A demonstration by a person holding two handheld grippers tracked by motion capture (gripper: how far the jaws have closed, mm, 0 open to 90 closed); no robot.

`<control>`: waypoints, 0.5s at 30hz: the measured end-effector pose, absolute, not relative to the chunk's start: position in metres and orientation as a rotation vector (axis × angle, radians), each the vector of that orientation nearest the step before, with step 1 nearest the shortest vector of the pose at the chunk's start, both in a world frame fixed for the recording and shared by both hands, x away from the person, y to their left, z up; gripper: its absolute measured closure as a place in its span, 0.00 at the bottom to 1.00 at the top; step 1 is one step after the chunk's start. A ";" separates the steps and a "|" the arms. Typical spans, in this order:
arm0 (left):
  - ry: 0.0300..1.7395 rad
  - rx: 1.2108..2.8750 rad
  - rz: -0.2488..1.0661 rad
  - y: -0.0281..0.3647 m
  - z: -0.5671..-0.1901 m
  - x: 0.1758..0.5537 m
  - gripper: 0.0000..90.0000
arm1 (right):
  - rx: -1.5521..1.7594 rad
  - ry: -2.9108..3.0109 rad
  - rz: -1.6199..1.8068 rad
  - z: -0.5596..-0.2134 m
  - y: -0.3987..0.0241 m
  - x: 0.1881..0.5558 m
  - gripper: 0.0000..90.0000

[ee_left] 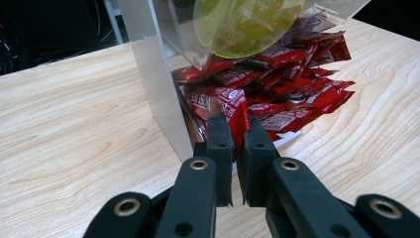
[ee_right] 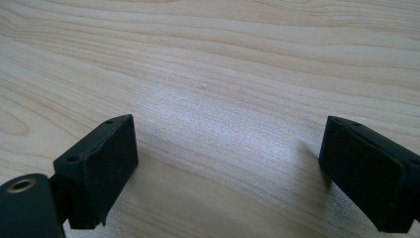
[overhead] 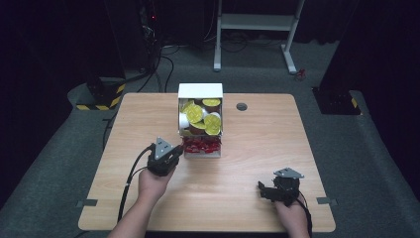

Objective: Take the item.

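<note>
Pale wooden table (overhead: 237,163) carries a clear dispenser box (overhead: 200,119); its lower tray spills thin red foil sachets (ee_left: 277,94). Left gripper (ee_left: 234,130) pinches one light, crinkly, slippery sachet (ee_left: 233,106) by its edge. Right gripper (ee_right: 228,163) rests open near the table's front right.

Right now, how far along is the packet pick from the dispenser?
Done: the left gripper has reached the dispenser and its jaws are shut on a red packet at the bottom pile. In hand: that packet, not yet pulled clear of the pile. Left: drawing it out and placing it. The right gripper is open over the bare table.
</note>
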State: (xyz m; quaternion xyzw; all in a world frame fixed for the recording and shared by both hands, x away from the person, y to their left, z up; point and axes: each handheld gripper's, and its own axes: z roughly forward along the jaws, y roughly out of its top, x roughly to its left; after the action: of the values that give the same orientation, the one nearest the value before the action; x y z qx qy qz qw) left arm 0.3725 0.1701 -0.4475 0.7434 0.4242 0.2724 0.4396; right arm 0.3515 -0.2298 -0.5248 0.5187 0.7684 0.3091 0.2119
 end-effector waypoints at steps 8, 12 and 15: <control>1.056 1.835 0.706 0.168 -0.446 0.373 0.73 | 1.439 2.133 0.860 -0.525 -0.230 0.352 0.09; 1.053 1.835 0.723 0.166 -0.443 0.376 0.68 | 1.434 2.137 0.858 -0.525 -0.230 0.351 0.09; 1.049 1.845 0.708 0.163 -0.442 0.379 0.74 | 1.437 2.137 0.860 -0.525 -0.230 0.351 0.09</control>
State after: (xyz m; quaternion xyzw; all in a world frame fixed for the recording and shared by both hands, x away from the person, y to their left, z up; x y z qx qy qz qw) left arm 0.3787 0.1634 -0.4417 0.7419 0.4216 0.2847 0.4368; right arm 0.3513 -0.2299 -0.5247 0.5173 0.7692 0.3096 0.2118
